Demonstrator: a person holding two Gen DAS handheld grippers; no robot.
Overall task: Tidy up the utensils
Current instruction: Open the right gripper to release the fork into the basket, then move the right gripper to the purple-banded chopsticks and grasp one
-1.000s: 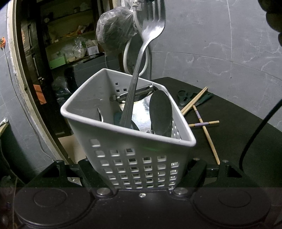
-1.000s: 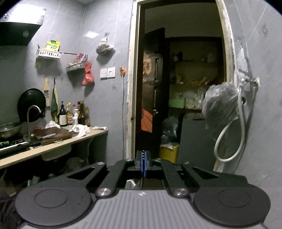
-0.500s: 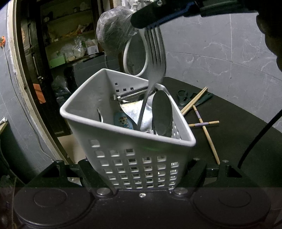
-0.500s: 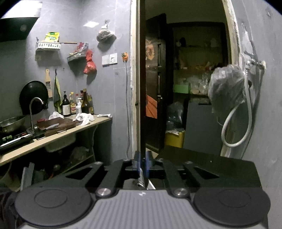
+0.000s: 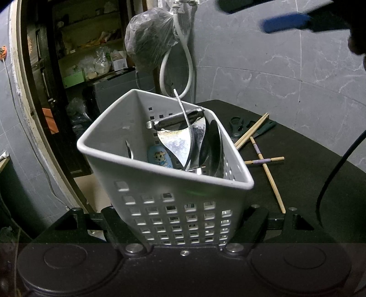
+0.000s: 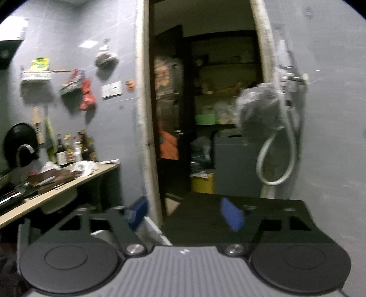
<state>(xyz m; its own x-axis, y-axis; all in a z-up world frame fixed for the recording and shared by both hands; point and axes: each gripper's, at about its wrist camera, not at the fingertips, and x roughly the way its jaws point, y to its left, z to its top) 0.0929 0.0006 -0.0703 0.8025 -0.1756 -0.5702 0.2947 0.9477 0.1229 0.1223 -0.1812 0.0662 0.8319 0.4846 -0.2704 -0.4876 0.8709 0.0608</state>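
Note:
My left gripper (image 5: 184,219) is shut on a white perforated utensil basket (image 5: 173,205) and holds it tilted over the black table (image 5: 304,164). In the basket stand a fork (image 5: 185,123), a large spoon (image 5: 213,148), a metal peeler (image 5: 176,120) and a blue cartoon-print handle (image 5: 159,156). My right gripper (image 6: 184,216) is open and empty, with blue pads (image 6: 231,217) spread apart; it also shows blurred above the basket in the left wrist view (image 5: 283,21). A corner of the basket's rim (image 6: 151,228) shows below it.
Several wooden chopsticks (image 5: 263,157) and dark green scissors (image 5: 242,125) lie on the table behind the basket. A grey wall with a hose loop (image 5: 176,68) and a hanging plastic bag (image 5: 148,38) stands behind. A doorway (image 6: 205,114) and a kitchen counter (image 6: 57,187) are further off.
My right gripper lowered the fork into the basket, opened and let it go, then lifted away. The fork now rests inside the basket. The left gripper has kept still.

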